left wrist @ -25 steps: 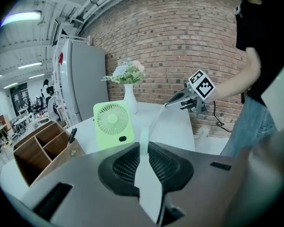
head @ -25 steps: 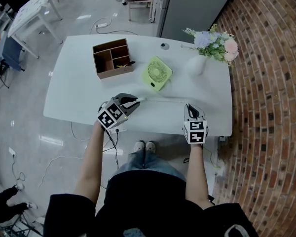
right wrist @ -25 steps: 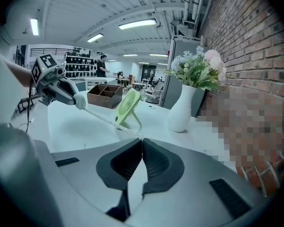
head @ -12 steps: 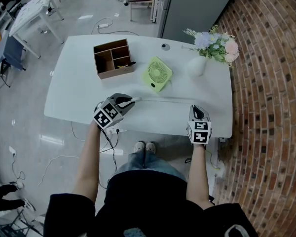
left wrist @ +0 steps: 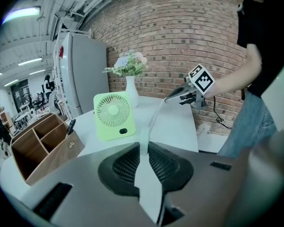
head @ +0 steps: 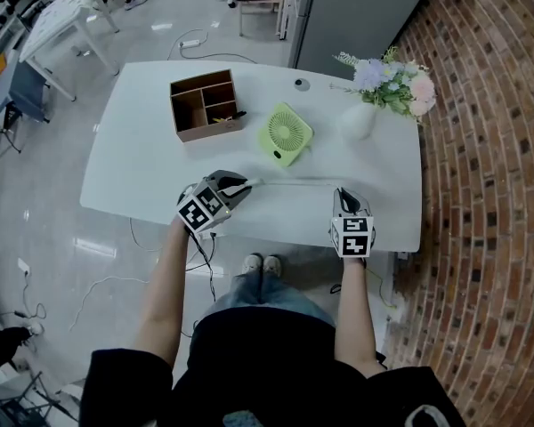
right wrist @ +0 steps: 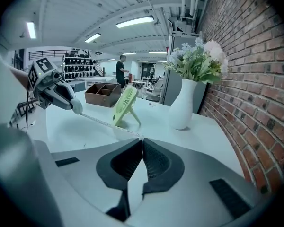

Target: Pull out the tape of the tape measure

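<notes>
A thin tape [head: 294, 182] runs taut above the front of the white table [head: 133, 167], between my two grippers. My left gripper [head: 240, 187] is shut on the small white tape measure case [left wrist: 149, 183], which fills the gap between its jaws. In the left gripper view the tape [left wrist: 155, 117] leaves the case and rises to the right gripper [left wrist: 173, 96]. My right gripper [head: 343, 194] is shut on the tape's end, pinched at its jaw tips [right wrist: 141, 140]. In the right gripper view the tape [right wrist: 104, 122] leads back to the case [right wrist: 77, 109].
A green desk fan [head: 286, 134] stands just behind the tape. At the back left is a brown wooden organiser [head: 205, 105], and a white vase of flowers [head: 356, 118] is at the back right. A brick wall [head: 489, 149] borders the table's right side.
</notes>
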Motion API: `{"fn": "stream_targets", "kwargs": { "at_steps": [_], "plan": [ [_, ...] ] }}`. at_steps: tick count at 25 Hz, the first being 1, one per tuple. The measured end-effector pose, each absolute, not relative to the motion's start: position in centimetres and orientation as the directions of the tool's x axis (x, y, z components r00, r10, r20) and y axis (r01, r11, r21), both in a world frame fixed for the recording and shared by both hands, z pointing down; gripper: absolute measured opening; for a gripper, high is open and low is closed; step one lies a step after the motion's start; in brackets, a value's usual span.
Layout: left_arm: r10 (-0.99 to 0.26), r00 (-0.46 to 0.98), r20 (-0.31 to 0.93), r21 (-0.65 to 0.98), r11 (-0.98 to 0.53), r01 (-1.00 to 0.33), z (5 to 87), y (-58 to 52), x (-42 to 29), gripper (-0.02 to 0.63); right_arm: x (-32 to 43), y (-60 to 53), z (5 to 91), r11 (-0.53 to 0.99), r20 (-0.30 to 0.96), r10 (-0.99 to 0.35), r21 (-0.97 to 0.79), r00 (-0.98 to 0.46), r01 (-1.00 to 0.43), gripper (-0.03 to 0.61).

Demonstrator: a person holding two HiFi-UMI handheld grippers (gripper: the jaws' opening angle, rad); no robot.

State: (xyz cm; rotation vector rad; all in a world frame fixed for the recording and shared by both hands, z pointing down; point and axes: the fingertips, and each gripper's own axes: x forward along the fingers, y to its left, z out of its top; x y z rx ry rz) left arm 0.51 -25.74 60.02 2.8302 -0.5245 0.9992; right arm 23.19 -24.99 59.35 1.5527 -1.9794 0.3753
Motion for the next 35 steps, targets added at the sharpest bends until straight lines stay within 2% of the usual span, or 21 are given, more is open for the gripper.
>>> {"fn": "stream_targets", "kwargs": {
  "at_steps": [17,35],
  "plan": [
    [-0.28,0.705,0.652,0.02,-0.923,-0.385,62.7,-27.9,1.3,0.072,22.8,-27.1,62.1,0.304,0.65,-0.737,0.077,-0.184,-0.949,0.009],
    [-0.216,0.645,0.733,0.024,-0.94,-0.341,67.3,-28.4,2.7,0.072,23.6,-27.8,67.7,0.324,0.761,-0.624,0.046,-0.177,-0.945,0.011]
  ]
}}
